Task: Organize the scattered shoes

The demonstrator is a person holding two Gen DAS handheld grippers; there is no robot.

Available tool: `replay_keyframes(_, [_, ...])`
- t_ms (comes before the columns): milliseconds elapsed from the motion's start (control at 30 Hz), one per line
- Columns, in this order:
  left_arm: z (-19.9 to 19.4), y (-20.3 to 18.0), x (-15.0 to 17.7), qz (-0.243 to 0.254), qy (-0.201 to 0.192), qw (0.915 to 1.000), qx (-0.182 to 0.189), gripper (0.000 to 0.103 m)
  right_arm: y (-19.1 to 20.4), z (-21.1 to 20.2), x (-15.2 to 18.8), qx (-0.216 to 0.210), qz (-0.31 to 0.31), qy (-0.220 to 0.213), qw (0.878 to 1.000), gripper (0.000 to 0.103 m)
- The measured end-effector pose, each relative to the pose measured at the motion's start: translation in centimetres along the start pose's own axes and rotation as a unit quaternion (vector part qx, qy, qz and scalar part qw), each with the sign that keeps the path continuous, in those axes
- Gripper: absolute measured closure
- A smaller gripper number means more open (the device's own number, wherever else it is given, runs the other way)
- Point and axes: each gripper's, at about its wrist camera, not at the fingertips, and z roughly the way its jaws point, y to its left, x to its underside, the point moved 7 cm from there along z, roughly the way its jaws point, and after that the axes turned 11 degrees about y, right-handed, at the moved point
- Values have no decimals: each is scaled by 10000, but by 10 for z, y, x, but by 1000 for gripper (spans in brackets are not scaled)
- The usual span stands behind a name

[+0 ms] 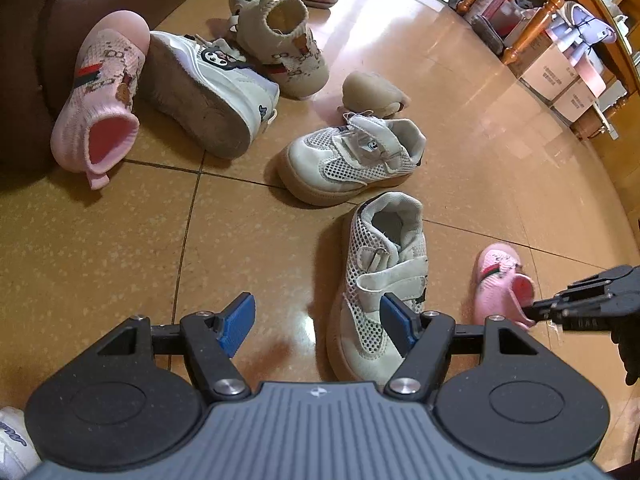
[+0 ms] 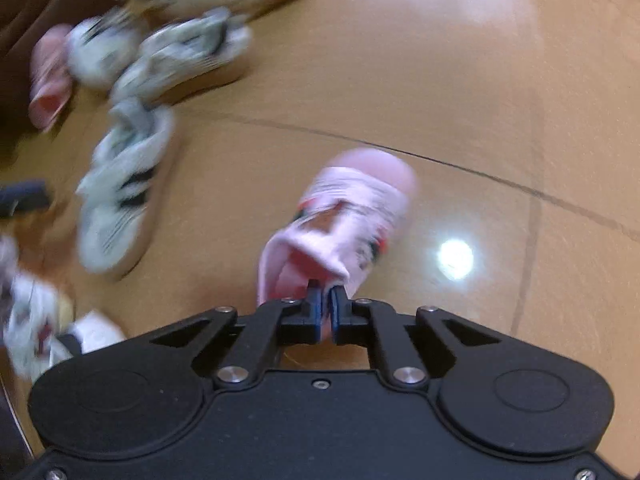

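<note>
Small shoes lie scattered on a tan tiled floor. My left gripper [image 1: 318, 312] stands open just above the floor; its right blue pad [image 1: 396, 320] covers the side of a white mesh strap shoe [image 1: 380, 264], whose toe lies partly between the jaws, untouched by the left pad. My right gripper [image 2: 324, 292] is shut on the heel collar of a small pink shoe [image 2: 352, 208]. In the left wrist view that right gripper [image 1: 536, 312] enters from the right edge, pinching the same pink shoe [image 1: 496, 276]. The right wrist view is blurred.
A second white mesh shoe [image 1: 352, 160], a beige shoe [image 1: 372, 92], a beige sock shoe [image 1: 280, 40], a white sneaker on its side [image 1: 208, 88] and another pink shoe [image 1: 100, 92] lie farther off. A brown sofa [image 1: 60, 0] is at left; boxes [image 1: 560, 76] under a wooden table at right.
</note>
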Motion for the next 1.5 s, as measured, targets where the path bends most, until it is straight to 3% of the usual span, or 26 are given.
replay_keyframes(100, [-1, 0, 0, 5, 4, 10000, 11, 34, 32, 1, 3, -31, -1048, 251, 9942, 96])
replay_keyframes(133, [-1, -1, -1, 7, 4, 10000, 30, 34, 42, 3, 6, 130, -1438, 417, 9886, 97])
replay_keyframes(267, [-1, -10, -3, 152, -13, 9997, 166, 34, 39, -4, 3, 217, -1322, 189, 9908, 96])
replay_keyframes(333, [0, -15, -4, 265, -26, 9995, 164, 34, 31, -2, 5, 819, -1518, 267, 9846, 95])
replay_keyframes(367, [0, -17, -4, 300, -33, 9994, 147, 34, 25, 0, 5, 1214, -1592, 347, 9791, 90])
replay_keyframes(433, [3, -19, -5, 315, -42, 9994, 111, 34, 11, -1, 1, 1368, -1263, 342, 9819, 90])
replay_keyframes(533, [10, -19, -12, 143, -45, 9998, 159, 34, -4, -5, -1, 1412, -801, 206, 9865, 81])
replay_keyframes(567, [13, -19, -15, 74, -47, 9997, 216, 34, -7, -6, -1, 1426, -671, 157, 9874, 72])
replay_keyframes(667, [21, -23, -27, -87, -55, 9990, 430, 34, -17, -10, -4, 1506, -287, 21, 9882, 70])
replay_keyframes(833, [43, -28, -51, -168, 28, 9993, 338, 34, -23, -17, -8, 1008, 251, -61, 9946, 65])
replay_keyframes(933, [66, -28, -55, -89, 442, 9990, 75, 54, -25, -19, -4, 658, 657, -77, 9956, 64])
replay_keyframes(967, [73, -28, -54, -63, 572, 9983, 94, 72, -27, -18, -5, 622, 694, -68, 9956, 64])
replay_keyframes(1000, [77, -29, -53, -59, 650, 9977, 159, 78, -26, -18, -2, 503, 822, -56, 9953, 64])
replay_keyframes(1200, [69, -22, -43, -464, 536, 9969, 328, 83, -32, -19, 18, 203, 1407, 137, 9897, 55])
replay_keyframes(1333, [44, -18, -39, -648, 214, 9971, 347, 84, -38, -13, 39, -327, 2296, 295, 9723, 55])
replay_keyframes(1500, [0, -6, -46, -881, -149, 9946, 528, 84, -33, -6, 44, -651, 2764, 225, 9586, 55])
